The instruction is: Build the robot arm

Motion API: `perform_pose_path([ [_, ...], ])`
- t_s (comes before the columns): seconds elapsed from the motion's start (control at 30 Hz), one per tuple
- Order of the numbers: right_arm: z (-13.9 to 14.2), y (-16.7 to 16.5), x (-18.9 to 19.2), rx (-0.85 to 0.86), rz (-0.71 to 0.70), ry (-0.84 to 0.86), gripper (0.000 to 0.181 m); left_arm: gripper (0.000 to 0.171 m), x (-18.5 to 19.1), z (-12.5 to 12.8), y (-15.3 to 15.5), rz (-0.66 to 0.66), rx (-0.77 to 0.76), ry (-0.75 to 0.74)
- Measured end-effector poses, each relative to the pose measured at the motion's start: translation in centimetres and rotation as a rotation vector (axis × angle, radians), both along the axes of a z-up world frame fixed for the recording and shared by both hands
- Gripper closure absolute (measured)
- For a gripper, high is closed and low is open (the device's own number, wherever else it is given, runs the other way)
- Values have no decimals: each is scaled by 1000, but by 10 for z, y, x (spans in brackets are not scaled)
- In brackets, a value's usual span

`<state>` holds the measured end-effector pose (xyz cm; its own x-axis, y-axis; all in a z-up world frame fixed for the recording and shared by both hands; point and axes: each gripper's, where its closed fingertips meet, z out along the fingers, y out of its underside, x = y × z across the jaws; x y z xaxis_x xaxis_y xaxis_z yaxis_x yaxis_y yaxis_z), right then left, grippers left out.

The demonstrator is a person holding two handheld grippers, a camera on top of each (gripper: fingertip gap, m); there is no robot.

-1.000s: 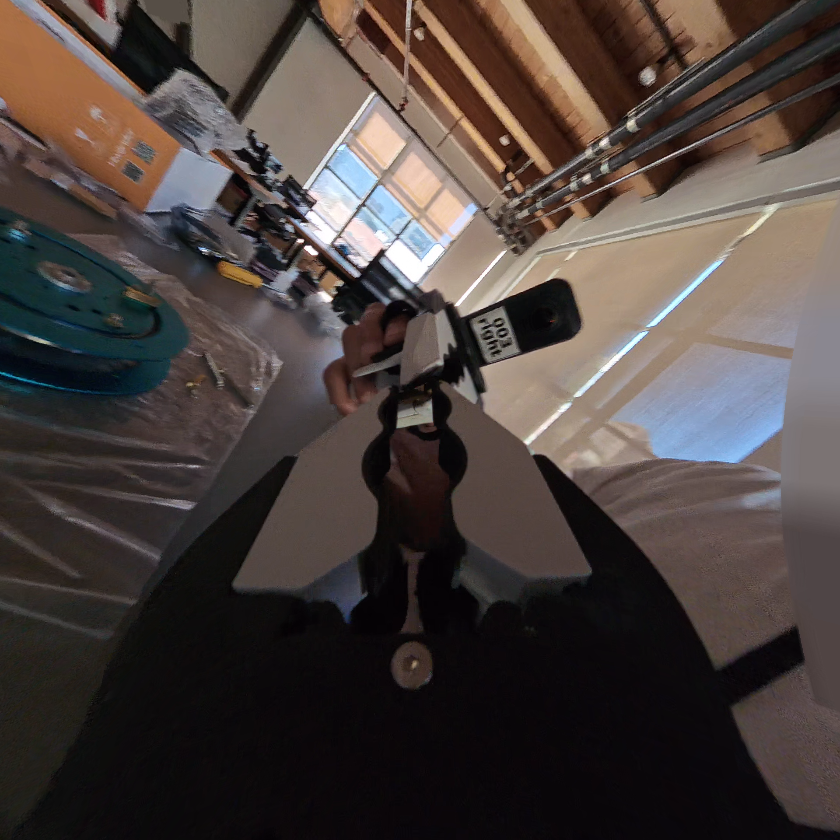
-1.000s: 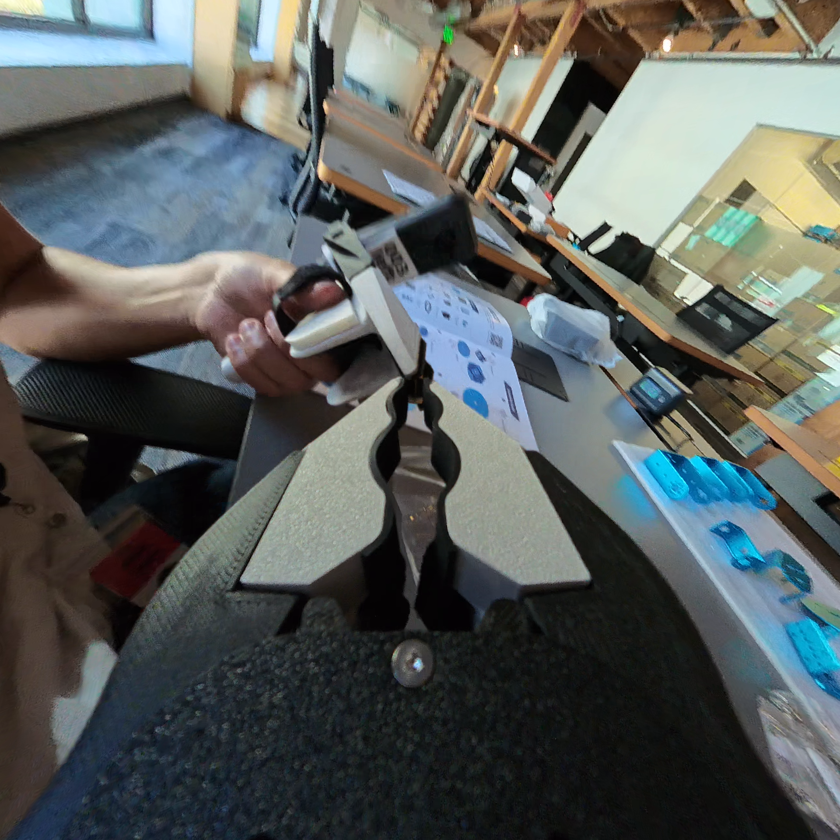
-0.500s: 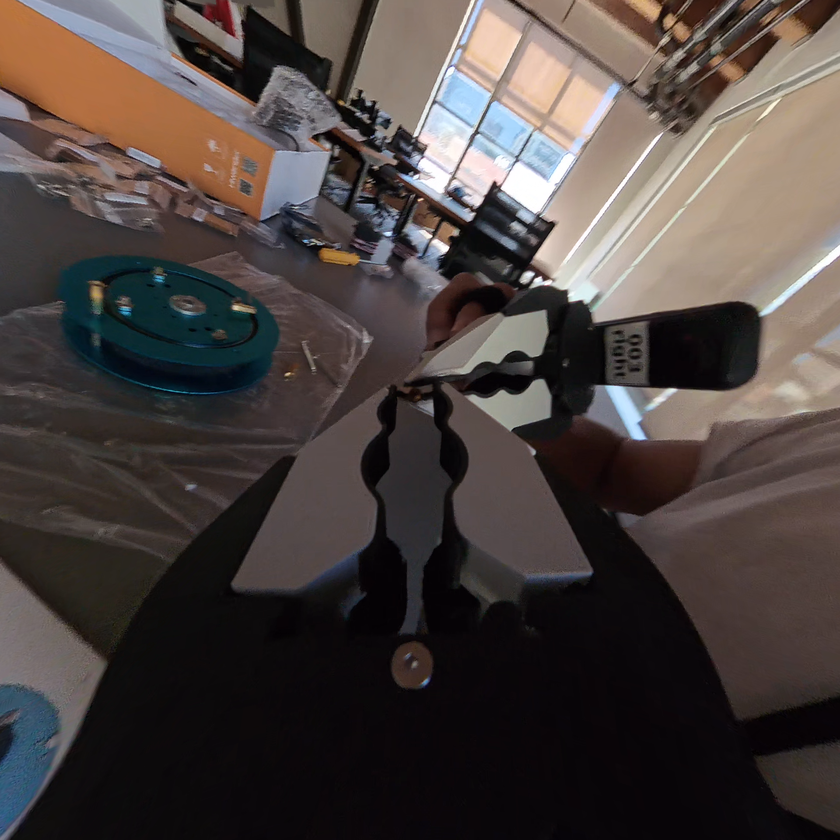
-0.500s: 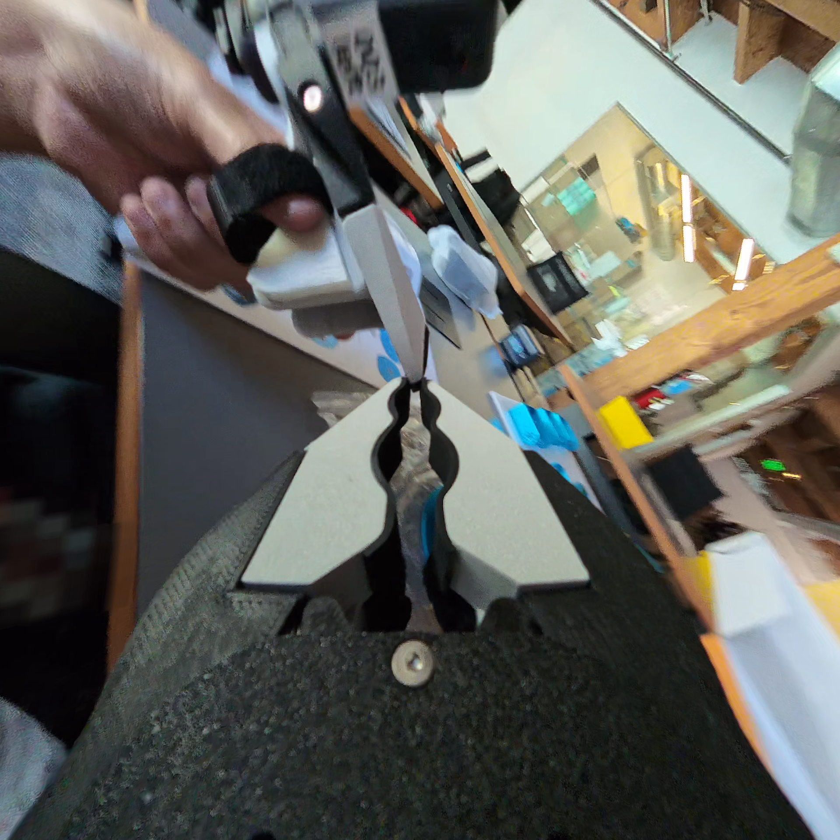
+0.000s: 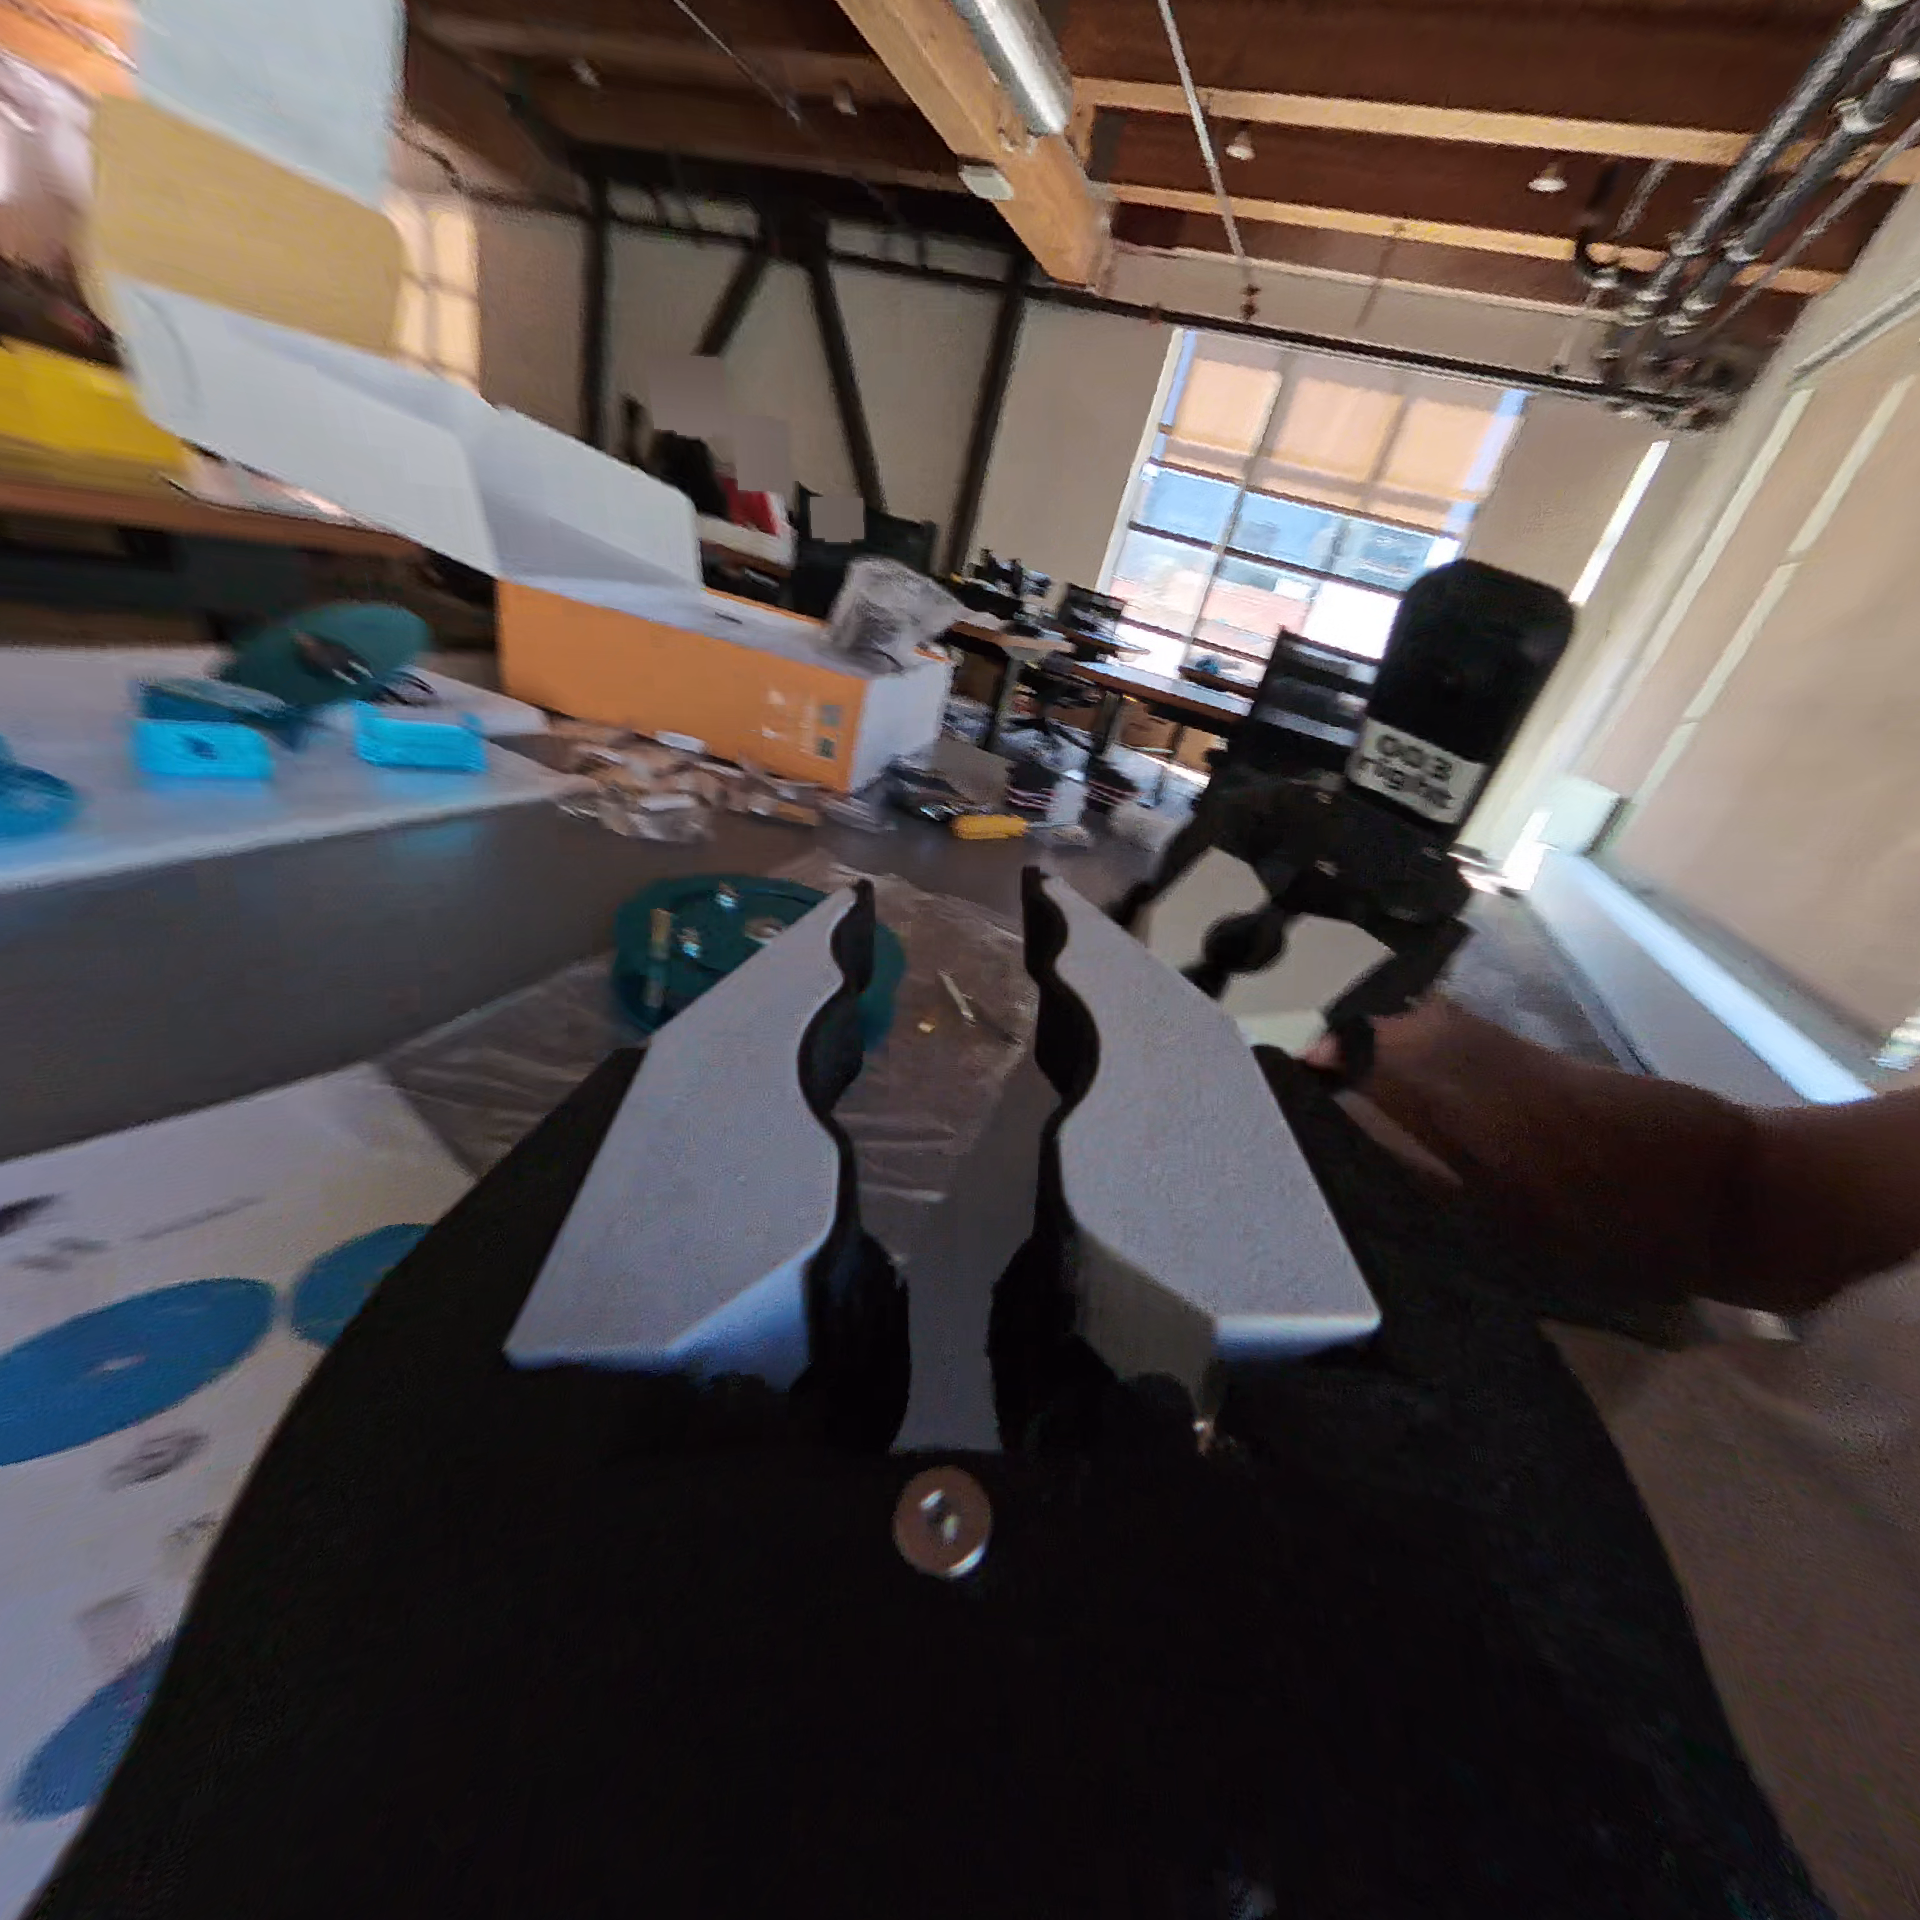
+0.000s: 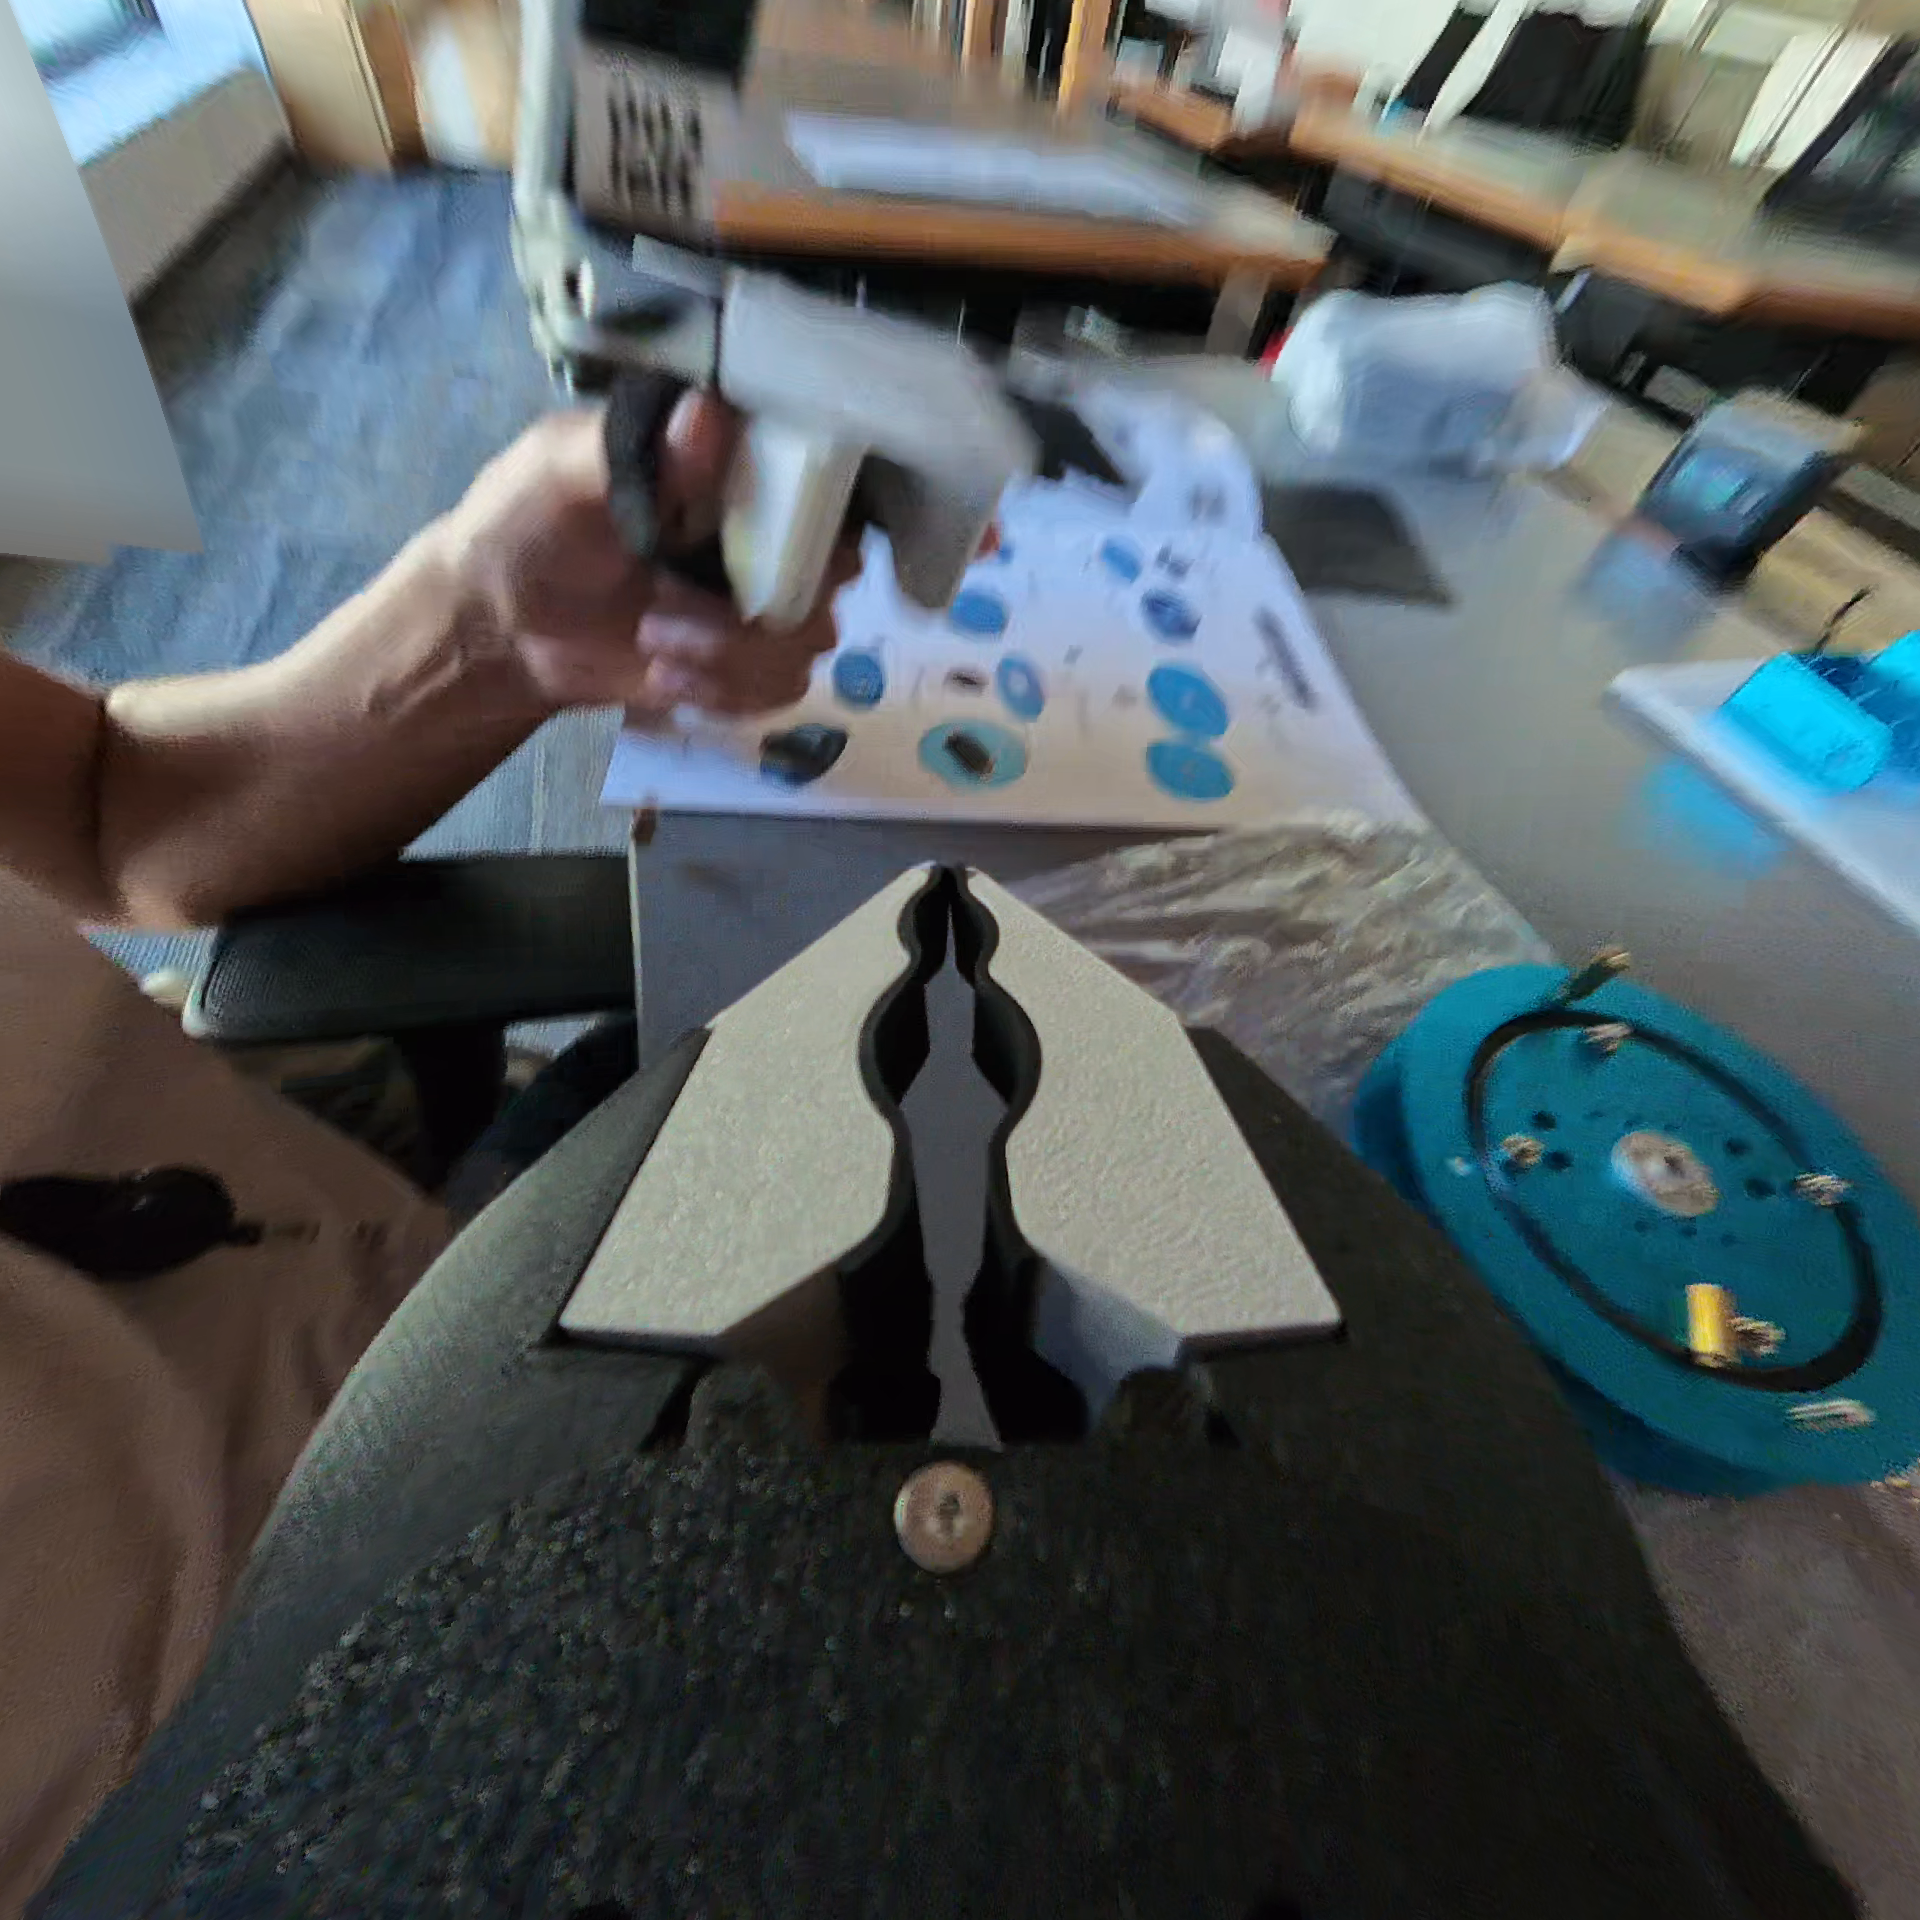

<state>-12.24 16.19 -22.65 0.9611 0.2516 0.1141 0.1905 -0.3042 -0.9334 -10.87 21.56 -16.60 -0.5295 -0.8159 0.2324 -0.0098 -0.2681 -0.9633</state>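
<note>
In the right wrist view, the left gripper (image 6: 831, 436) at upper centre smears with blur, its fingertips unreadable. The round teal metal disc (image 6: 1662, 1226) runs off the right edge. In the left wrist view, the printed white paper sheet (image 5: 156, 1351) at lower left is blurred and cut off.

Left gripper (image 5: 940, 902) held level above the dark table (image 5: 312, 935), jaws parted and empty, right gripper (image 6: 951, 883) tips nearly touching, nothing between.
</note>
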Motion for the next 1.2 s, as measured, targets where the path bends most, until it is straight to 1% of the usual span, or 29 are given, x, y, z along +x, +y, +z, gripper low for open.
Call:
perform_pose_path([
  [0.03, -8, 1, -8, -61, 16, -14, 181, 146, 1, 7, 11, 65, 26, -56],
  [0.07, -12, 2, -16, -84, 24, -24, 180, 149, 1, 12, 19, 110, 35, -105],
  [0.1, -14, 4, -22, -82, 18, -31, 181, 154, 1, 15, 27, 152, 19, -121],
  [0.17, -20, 8, -30, -96, 14, -66, 181, 153, -6, 23, 36, 173, -20, -160],
  [0.23, -26, 9, -42, -126, 29, -60, 179, 155, -21, 34, 52, 240, -36, -219],
  [0.27, -29, 8, -51, -159, 52, -49, 175, 155, -32, 39, 59, 251, -55, -220],
  [0.3, -30, 6, -61, -186, 70, -31, 170, 154, -48, 45, 59, 221, -80, -234],
  [0.37, -28, 1, -78, -191, 75, -3, 169, 154, -85, 52, 59, 179, -124, -251],
  [0.4, -28, -1, -87, -178, 84, 12, 169, 154, -102, 48, 60, 184, -124, -229],
  [0.43, -31, -4, -95, -176, 91, 17, 169, 154, -116, 37, 64, 215, -110, -187],
  [0.47, -37, -6, -98, -187, 76, -1, 166, 154, -129, 19, 69, 265, -83, -121],
  [0.5, -44, -5, -97, -194, 42, -27, 159, 153, -140, -4, 71, 303, -51, -44],
  [0.53, -49, -4, -98, -189, 9, -44, 153, 149, -151, -26, 67, 312, -33, 27],
  [0.57, -52, 0, -103, -167, -15, -50, 151, 147, -163, -45, 58, 296, -36, 77],
  [0.63, -49, 13, -114, -104, -66, -97, 152, 147, -185, -69, 38, 253, -75, 115],
  [0.7, -39, 28, -111, -1, -168, -152, 168, 147, -203, -82, 27, 256, -123, 117],
  [0.73, -36, 33, -109, 36, -204, -155, 174, 147, -212, -86, 24, 264, -155, 113],
  [0.83, -42, 45, -113, 48, -264, -82, 168, 148, -235, -88, 12, 238, -231, 85],
  [0.97, -54, 52, -110, 44, -335, -48, 169, 148, -244, -97, 7, 254, -206, 108],
  [1.0, -56, 52, -109, 44, -341, -43, 169, 148, -244, -97, 6, 252, -199, 114],
  [1.13, -58, 54, -111, 13, -279, 30, 165, 148, -239, -90, 3, 243, -182, 113],
  [1.2, -57, 56, -110, -1, -268, 41, 165, 148, -235, -86, 1, 242, -184, 104],
])
